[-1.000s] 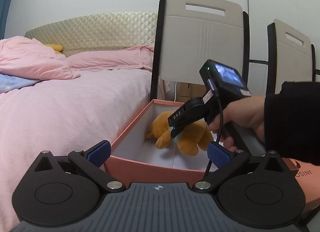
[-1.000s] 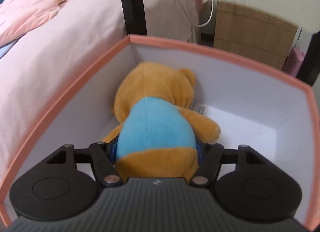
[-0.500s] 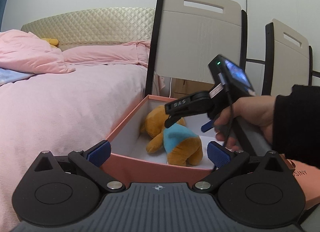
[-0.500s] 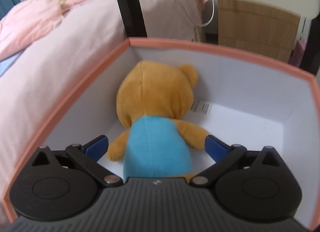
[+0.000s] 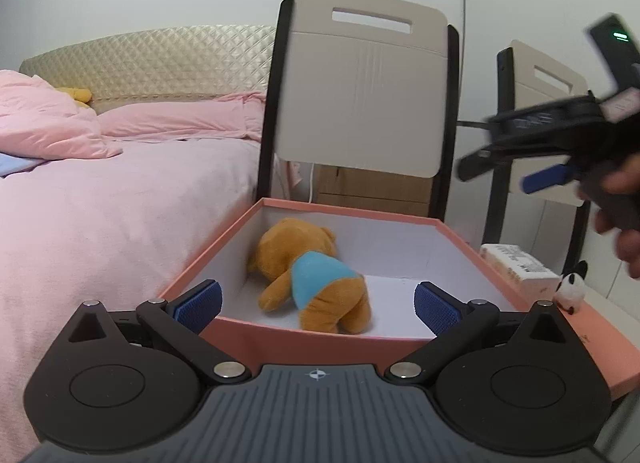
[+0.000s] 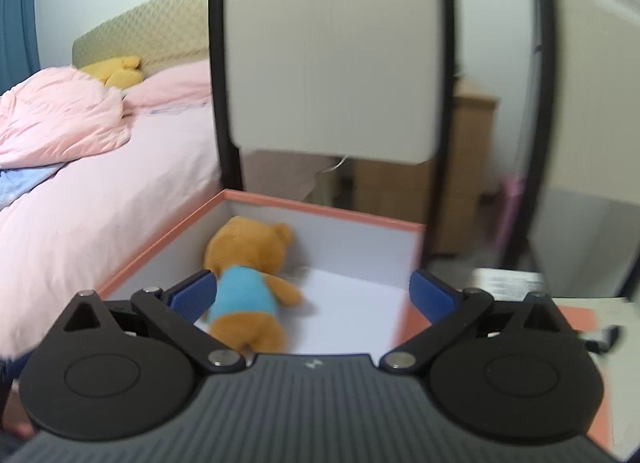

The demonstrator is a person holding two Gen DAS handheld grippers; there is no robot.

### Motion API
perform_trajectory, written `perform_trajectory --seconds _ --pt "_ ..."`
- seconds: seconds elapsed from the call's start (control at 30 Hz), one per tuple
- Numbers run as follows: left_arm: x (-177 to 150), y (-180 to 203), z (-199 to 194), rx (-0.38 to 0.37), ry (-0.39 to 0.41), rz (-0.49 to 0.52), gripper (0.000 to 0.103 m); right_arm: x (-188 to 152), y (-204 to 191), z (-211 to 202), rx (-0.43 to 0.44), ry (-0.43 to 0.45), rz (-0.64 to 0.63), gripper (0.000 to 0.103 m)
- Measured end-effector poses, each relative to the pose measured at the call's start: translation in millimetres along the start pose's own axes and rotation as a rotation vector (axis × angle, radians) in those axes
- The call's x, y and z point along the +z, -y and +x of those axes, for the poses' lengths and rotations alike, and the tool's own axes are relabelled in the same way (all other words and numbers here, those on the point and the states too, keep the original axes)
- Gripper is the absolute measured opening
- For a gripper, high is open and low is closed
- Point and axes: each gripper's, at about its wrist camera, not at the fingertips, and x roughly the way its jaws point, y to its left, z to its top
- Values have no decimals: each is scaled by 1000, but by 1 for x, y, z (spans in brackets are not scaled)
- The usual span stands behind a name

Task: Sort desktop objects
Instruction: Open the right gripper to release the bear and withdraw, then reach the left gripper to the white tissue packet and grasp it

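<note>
A second ago clamped on the plush bear [image 5: 316, 279], the right claw [image 5: 516, 169] now hangs wide open and empty above the pink box [image 5: 320, 337], leaving the bear face-down inside it, while the left claw [image 5: 318, 305] gapes empty at its near wall, so that item looks sorted.

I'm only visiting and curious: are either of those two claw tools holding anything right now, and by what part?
No. Both the left gripper and right gripper are open and empty. The teddy bear lies loose in the pink box.
</note>
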Motion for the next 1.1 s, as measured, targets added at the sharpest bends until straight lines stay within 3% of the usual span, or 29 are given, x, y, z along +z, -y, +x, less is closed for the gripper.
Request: perform_trajectory --seconds 0.13,0.43,0.73,0.9,1.1 --pt "-1 2 -3 -7 27 -18 103 -34 20 -50 -25 81 41 103" --pt "-7 13 -4 26 60 -1 103 -96 41 -79 -69 148 82 103" --pt "-18 45 -8 4 85 98 103 -157 62 -108 -113 214 121 103" --pt "-25 57 -10 -11 91 152 103 -165 52 -106 -153 203 57 103" --pt "-28 59 -10 -22 86 152 103 -167 56 -107 -120 191 84 103"
